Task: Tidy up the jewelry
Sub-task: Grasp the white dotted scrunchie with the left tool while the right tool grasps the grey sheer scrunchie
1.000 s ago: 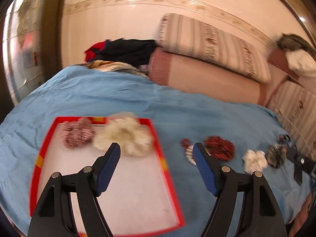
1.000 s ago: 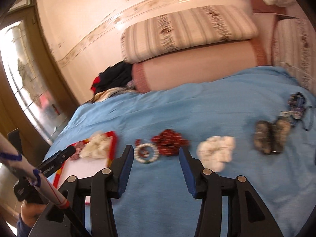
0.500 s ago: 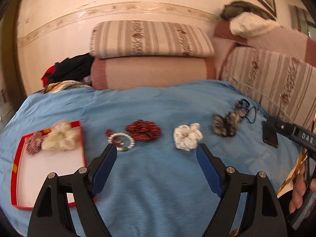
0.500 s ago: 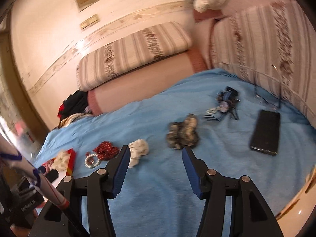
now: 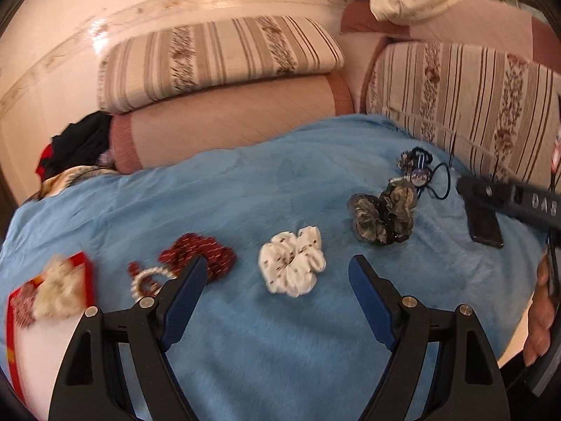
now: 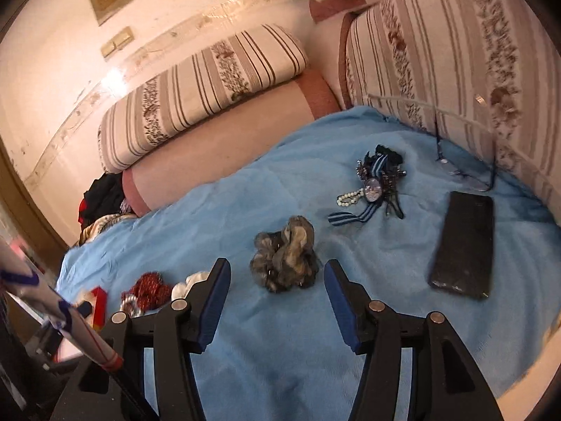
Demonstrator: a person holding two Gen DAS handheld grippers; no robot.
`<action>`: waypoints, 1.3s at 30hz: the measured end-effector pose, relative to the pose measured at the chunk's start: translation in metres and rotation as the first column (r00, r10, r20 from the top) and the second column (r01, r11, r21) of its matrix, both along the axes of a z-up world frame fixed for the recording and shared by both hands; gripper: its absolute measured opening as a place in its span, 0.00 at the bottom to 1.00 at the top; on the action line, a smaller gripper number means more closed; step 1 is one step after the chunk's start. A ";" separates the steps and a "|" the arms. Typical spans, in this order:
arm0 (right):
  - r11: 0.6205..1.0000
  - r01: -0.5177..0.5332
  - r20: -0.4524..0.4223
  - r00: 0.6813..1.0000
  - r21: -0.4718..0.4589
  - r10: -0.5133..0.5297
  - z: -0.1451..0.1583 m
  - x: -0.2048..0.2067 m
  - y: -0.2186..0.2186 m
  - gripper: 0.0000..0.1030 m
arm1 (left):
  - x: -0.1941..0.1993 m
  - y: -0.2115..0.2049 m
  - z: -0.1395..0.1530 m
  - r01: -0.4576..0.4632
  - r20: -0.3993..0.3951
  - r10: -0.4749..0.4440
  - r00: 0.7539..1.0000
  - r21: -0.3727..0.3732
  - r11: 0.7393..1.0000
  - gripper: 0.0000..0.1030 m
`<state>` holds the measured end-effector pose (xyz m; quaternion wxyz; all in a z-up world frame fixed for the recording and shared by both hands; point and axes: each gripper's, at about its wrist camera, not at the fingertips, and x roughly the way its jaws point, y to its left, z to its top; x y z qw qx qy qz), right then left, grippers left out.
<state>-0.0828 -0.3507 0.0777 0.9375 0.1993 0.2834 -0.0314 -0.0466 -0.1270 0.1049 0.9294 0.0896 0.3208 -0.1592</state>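
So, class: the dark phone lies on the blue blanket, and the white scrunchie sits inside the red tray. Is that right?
Not quite. In the left wrist view the white scrunchie lies on the blue blanket, outside the red tray. The dark phone does lie on the blanket.

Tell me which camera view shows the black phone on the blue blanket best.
The right wrist view: the phone lies whole and unobstructed on the blanket. In the left wrist view the phone sits at the edge, partly covered by the right gripper's finger.
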 end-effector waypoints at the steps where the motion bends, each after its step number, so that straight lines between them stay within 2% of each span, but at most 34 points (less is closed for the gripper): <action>1: 1.000 0.007 -0.015 1.000 0.003 -0.007 -0.003 0.011 -0.004 0.58 | 0.010 -0.005 -0.005 0.008 -0.016 -0.008 1.000 -0.005 1.000 0.79; 2: 1.000 0.010 -0.051 0.999 -0.001 -0.010 -0.007 0.027 -0.008 0.58 | 0.022 -0.008 -0.012 0.010 -0.033 -0.010 0.999 -0.010 1.000 0.79; 4: 1.000 0.024 -0.062 0.998 0.011 -0.023 -0.012 0.042 -0.012 0.58 | 0.038 -0.012 -0.024 0.019 -0.061 -0.020 0.998 -0.027 0.999 0.79; 10: 0.999 0.027 -0.136 0.990 0.033 -0.022 -0.045 0.068 -0.017 0.58 | 0.072 -0.010 -0.058 0.004 -0.140 -0.013 0.990 -0.061 0.998 0.79; 15: 0.995 0.035 -0.158 0.987 0.098 -0.019 -0.055 0.082 -0.018 0.58 | 0.089 -0.008 -0.067 -0.008 -0.165 -0.008 0.986 -0.097 0.995 0.79; 19: 0.997 -0.002 -0.178 0.984 0.073 0.015 -0.060 0.097 -0.001 0.58 | 0.097 -0.005 -0.076 -0.023 -0.195 0.002 0.981 -0.107 0.994 0.79; 24: 0.998 0.015 -0.227 0.974 0.059 -0.001 -0.073 0.108 0.004 0.58 | 0.100 -0.011 -0.087 -0.015 -0.218 -0.008 0.976 -0.103 0.995 0.78; 25: 0.998 0.014 -0.230 0.973 0.060 0.000 -0.074 0.108 0.003 0.52 | 0.100 -0.013 -0.089 -0.009 -0.222 -0.013 0.975 -0.099 0.995 0.75; 26: 0.998 0.013 -0.230 0.973 0.067 0.002 -0.076 0.108 0.001 0.36 | 0.100 -0.016 -0.091 -0.002 -0.227 -0.018 0.974 -0.088 0.996 0.58; 27: 0.997 0.006 -0.232 0.973 0.078 0.013 -0.077 0.108 0.000 0.33 | 0.102 -0.018 -0.093 0.007 -0.237 -0.026 0.971 -0.081 0.997 0.42; 29: 0.997 0.001 -0.220 0.975 0.083 0.017 -0.075 0.105 -0.001 0.25 | 0.102 -0.020 -0.096 0.019 -0.249 -0.038 0.968 -0.080 0.997 0.31; 33: 0.999 -0.017 -0.172 0.985 0.043 0.024 -0.065 0.099 0.005 0.18 | 0.098 -0.018 -0.091 0.018 -0.222 -0.037 0.974 -0.089 0.996 0.20; 39: 0.999 -0.051 -0.079 0.996 -0.005 0.050 -0.047 0.088 0.016 0.16 | 0.089 -0.014 -0.079 0.031 -0.167 -0.048 0.985 -0.104 0.994 0.18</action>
